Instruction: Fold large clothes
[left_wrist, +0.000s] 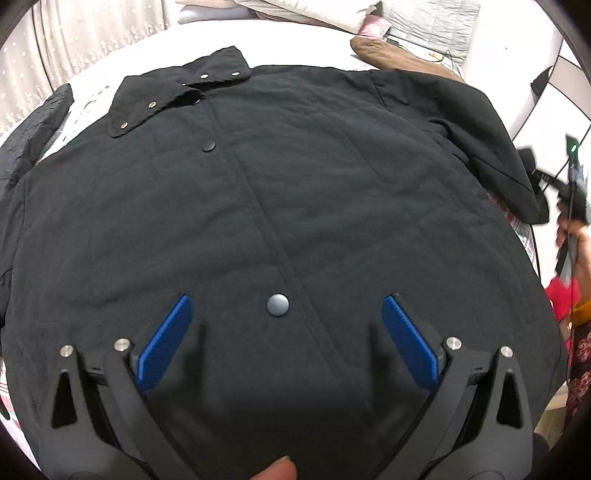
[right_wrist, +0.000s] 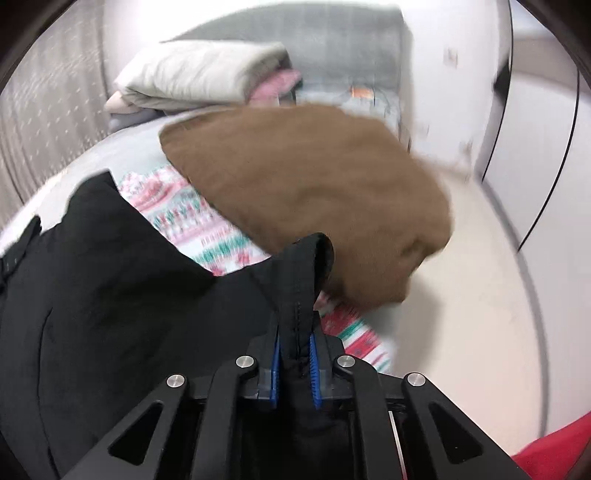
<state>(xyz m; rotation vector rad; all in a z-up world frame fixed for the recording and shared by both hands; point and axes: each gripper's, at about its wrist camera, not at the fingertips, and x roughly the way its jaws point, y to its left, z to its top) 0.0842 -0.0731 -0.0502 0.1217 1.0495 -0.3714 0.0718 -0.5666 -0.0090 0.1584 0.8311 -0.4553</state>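
Note:
A large black quilted jacket (left_wrist: 288, 192) lies front up on the bed, collar at the far left, snap buttons down its placket. My left gripper (left_wrist: 286, 306) hovers open above the lower front, blue pads wide apart on either side of a grey snap (left_wrist: 277, 305). My right gripper (right_wrist: 294, 341) is shut on the jacket's sleeve cuff (right_wrist: 303, 280), which sticks up between the blue pads. The right gripper also shows at the right edge of the left wrist view (left_wrist: 565, 184), at the end of the right sleeve (left_wrist: 480, 147). The right wrist view is motion-blurred.
A brown garment (right_wrist: 306, 184) lies on the patterned bedsheet (right_wrist: 192, 218) beyond the sleeve. Folded bedding and pillows (right_wrist: 199, 74) are stacked at the head of the bed. White floor and wardrobe doors (right_wrist: 535, 147) are to the right. A curtain (left_wrist: 74, 48) hangs at the left.

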